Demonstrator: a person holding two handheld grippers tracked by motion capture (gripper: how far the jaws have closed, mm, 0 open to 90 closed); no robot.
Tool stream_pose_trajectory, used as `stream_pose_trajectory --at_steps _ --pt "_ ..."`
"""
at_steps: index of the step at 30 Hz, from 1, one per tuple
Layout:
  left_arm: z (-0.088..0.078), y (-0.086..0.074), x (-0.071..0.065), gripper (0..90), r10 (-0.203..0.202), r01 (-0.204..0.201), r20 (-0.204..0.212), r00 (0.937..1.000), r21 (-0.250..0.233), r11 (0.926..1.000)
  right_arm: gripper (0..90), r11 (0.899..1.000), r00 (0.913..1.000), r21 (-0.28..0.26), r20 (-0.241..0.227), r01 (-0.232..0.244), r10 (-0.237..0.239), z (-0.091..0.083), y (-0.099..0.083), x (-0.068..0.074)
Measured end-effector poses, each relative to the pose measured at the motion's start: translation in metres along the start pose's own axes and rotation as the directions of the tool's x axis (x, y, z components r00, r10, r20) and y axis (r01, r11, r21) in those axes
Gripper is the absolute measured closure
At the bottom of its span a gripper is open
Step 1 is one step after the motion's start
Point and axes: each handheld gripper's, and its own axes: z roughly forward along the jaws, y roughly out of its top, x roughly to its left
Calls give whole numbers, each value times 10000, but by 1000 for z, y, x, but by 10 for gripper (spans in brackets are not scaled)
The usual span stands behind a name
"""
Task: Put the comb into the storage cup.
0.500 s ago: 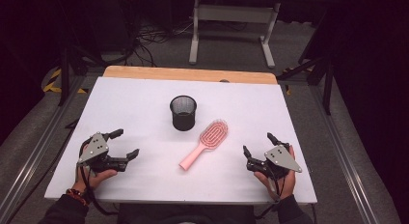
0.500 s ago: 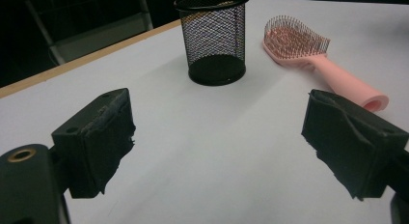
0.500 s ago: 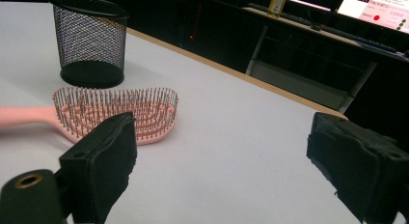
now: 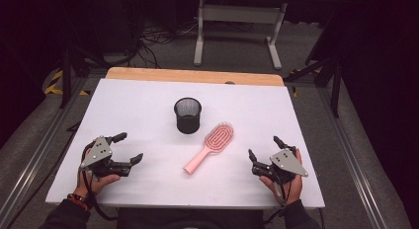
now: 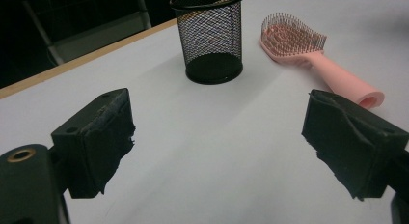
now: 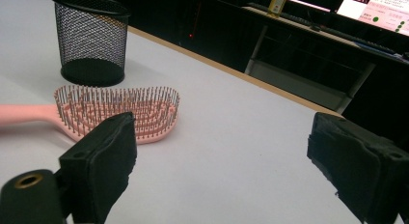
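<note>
A white table (image 4: 148,105) with a wooden far edge carries a black mesh cup (image 4: 188,115) standing upright near the middle and a pink hairbrush (image 4: 210,146) lying bristles up just beside it, toward the person. The right gripper view adds lit screens (image 6: 381,4) beyond the table. The left gripper (image 4: 129,149) and the right gripper (image 4: 265,147) sit near the front corners, jaws spread wide and empty, well apart from the brush, nothing between.

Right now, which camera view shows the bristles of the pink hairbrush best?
The right gripper view: the pink hairbrush lies close, its single bristles clear. The left gripper view shows it whole but farther off. The high view shows its outline; the bristles are too small.
</note>
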Motion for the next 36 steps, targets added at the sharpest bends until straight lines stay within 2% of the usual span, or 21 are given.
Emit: stream_pose_trajectory --at_steps 10,14,15,18,19,20,21,22,23,24,25,28,30,34,35,36 --pt "1 3 -3 119 68 -69 115 9999 61 10000 107 9998 9999 146 -44 117 -117 2 -1 2" --pt "5 4 -5 116 -76 70 203 9998 291 9996 107 9997 9999 216 -31 141 -141 2 -1 1" --pt "8 5 -7 110 -114 97 341 9994 486 9988 106 9996 9999 221 -26 146 -146 2 -1 1" --pt "11 8 -10 107 -151 133 334 9993 540 9985 106 9996 9999 233 -57 132 -131 3 -1 1" --pt "13 10 -11 107 -187 167 300 9994 646 9978 105 9996 9999 241 -67 133 -131 3 -1 1" --pt "20 15 -14 107 -346 323 216 9992 992 9945 105 9996 9999 255 -81 144 -142 3 -1 1" --pt "20 15 -14 108 -346 323 216 9992 992 9945 105 9996 9999 255 -81 144 -142 3 -1 1" --pt "24 17 -16 108 -511 482 208 9985 1199 9916 105 9995 9999 279 -96 144 -141 4 -1 2" --pt "33 24 -21 111 -724 655 352 9968 1689 9835 105 9994 9999 329 -81 132 -130 4 -1 2" --pt "33 24 -21 116 -724 655 352 9968 1689 9835 105 9994 9999 329 -81 132 -130 4 -1 2" --pt "40 30 -26 116 -612 540 286 9977 2066 9769 105 9993 9999 352 -75 105 -103 4 -2 2" --pt "52 40 -34 121 -598 413 600 9964 2720 9614 105 9992 10000 402 -82 -43 46 5 -2 0" --pt "63 49 -40 128 -737 471 700 9948 3247 9446 108 9992 9999 395 -93 -64 67 5 -3 0" --pt "86 66 -55 158 -742 311 947 9927 3941 9185 108 9990 10000 443 -61 -60 63 5 -3 -1" --pt "97 74 -62 167 -734 290 888 9933 4236 9054 108 9988 10000 482 -46 -72 74 5 -4 -2" --pt "105 77 -64 183 -871 341 992 9912 4449 8950 108 9987 10000 496 -42 -78 80 6 -4 -2"
